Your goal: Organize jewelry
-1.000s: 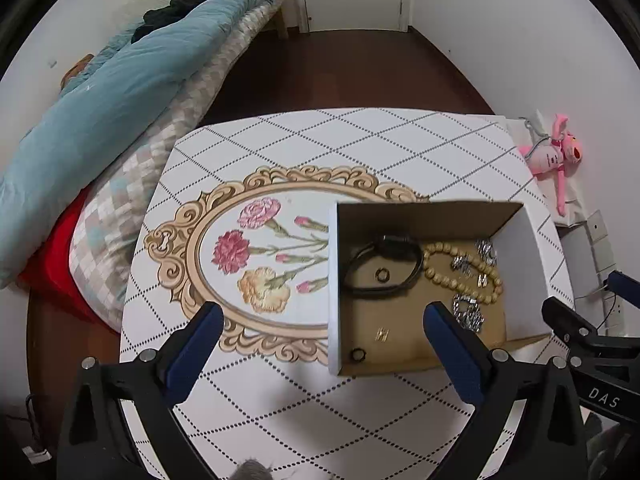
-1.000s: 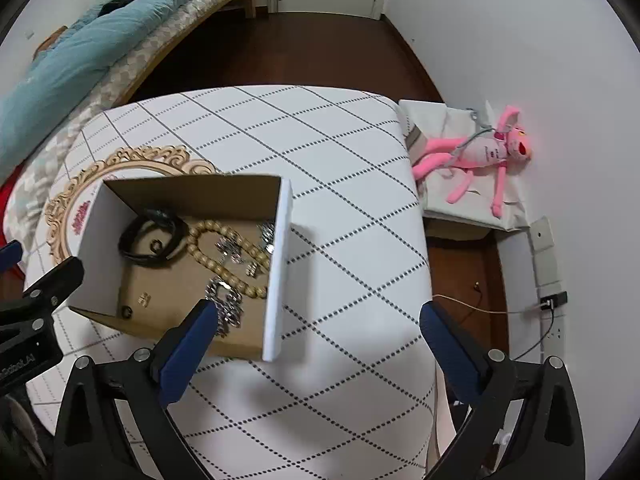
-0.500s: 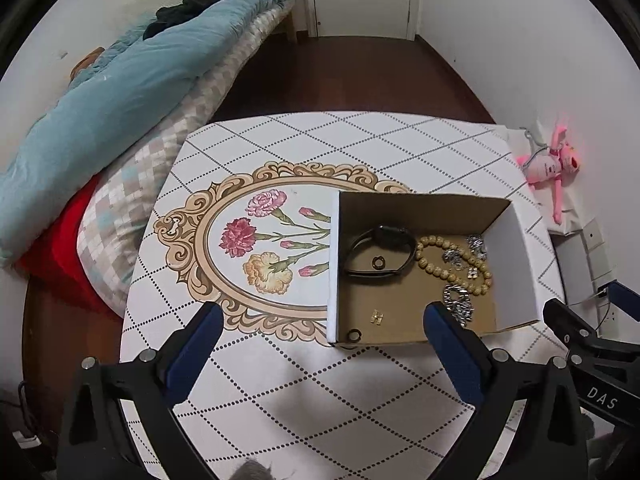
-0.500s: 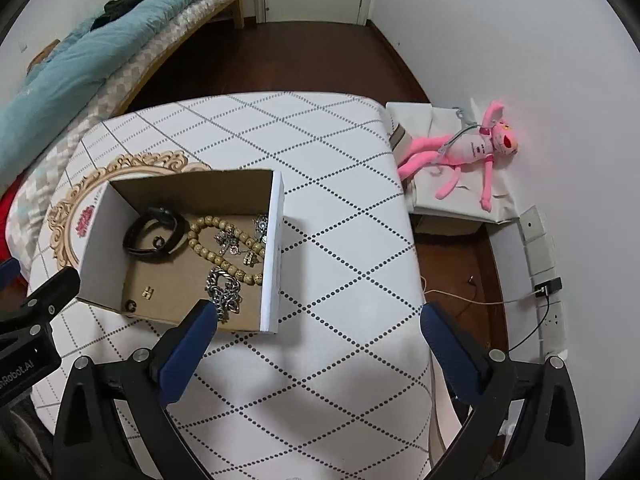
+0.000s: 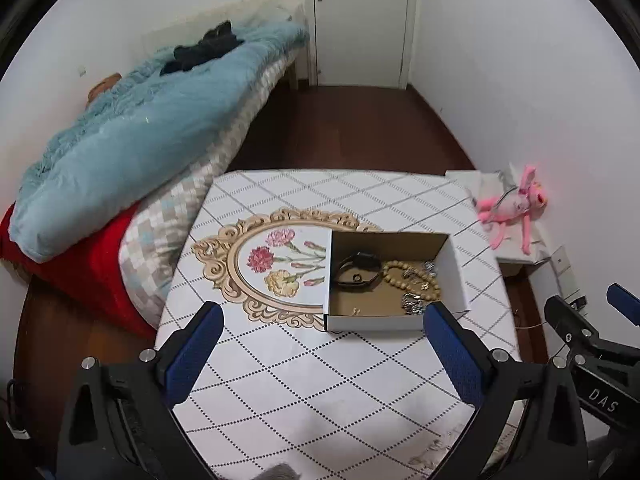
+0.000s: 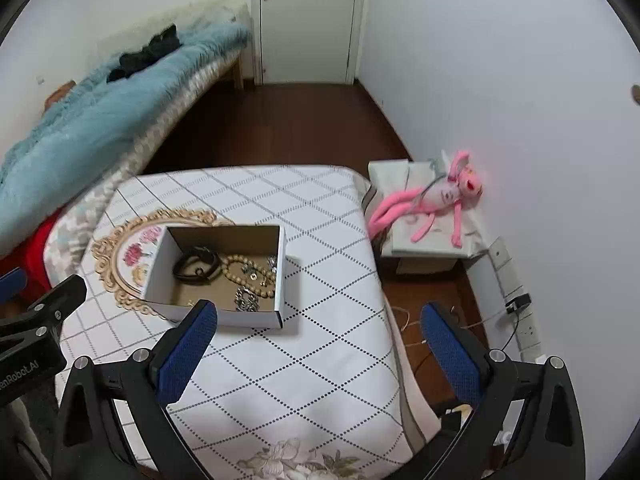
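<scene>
An open cardboard box (image 5: 454, 270) (image 6: 282, 268) sits on the table. Inside lie a black wristband (image 5: 358, 270) (image 6: 196, 266), a wooden bead bracelet (image 5: 408, 274) (image 6: 248, 270), silver jewelry (image 5: 414, 304) (image 6: 246, 300) and small earrings (image 5: 354, 311). My left gripper (image 5: 320, 344) is open and empty, held above the table in front of the box. My right gripper (image 6: 318, 344) is open and empty, above the table's right front part, to the right of the box.
The table (image 5: 304, 368) (image 6: 320, 360) has a white diamond-pattern cloth with a gold-framed flower print (image 5: 276, 264). A bed with a blue duvet (image 5: 132, 136) lies to the left. A pink plush toy (image 6: 436, 200) lies on a low white box by the right wall.
Both grippers have pulled back and up from the box, so it looks smaller and farther away. Both stay open and empty.
</scene>
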Available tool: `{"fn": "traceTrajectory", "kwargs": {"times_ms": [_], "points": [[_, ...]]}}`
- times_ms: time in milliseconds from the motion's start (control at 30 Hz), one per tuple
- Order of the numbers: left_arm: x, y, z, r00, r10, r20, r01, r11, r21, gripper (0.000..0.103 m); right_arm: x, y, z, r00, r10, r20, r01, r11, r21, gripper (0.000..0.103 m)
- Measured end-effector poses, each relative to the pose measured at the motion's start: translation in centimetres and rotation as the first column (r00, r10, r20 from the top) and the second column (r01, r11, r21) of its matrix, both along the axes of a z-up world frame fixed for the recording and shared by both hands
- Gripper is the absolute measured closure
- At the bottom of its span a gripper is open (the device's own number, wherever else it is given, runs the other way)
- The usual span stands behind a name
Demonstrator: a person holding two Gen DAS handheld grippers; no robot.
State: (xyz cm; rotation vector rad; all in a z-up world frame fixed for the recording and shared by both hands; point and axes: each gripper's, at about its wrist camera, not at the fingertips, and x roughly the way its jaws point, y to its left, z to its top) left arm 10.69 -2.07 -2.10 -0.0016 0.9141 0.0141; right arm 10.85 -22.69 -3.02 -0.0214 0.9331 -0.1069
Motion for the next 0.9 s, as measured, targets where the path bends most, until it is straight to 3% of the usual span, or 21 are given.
{"fn": "traceTrajectory", "kwargs": {"times_ms": [233,500,900], "points": [[-3.3,0.0,4.0,0.997,-0.012,0.079,0.012,1.0,0.008,0.001,-3.8,0.1,4.5,0.997,-0.001,0.08,0.0,1.0,0.007,0.0],[-5.7,-0.1,5.9,0.994,-0.025,0.103,0.026,1.0,0.001,0.001,-6.9,0.2,8.0,0.99,0.001,0.14,-0.003,1.0,0.015,0.0],[-5.7,-0.4,5.8,0.997,-0.008,0.071,0.007,1.0,0.003,0.001,-6.9,0.1,8.4,0.993,-0.001,0.116,-0.002,1.0,0.022,0.0]]}}
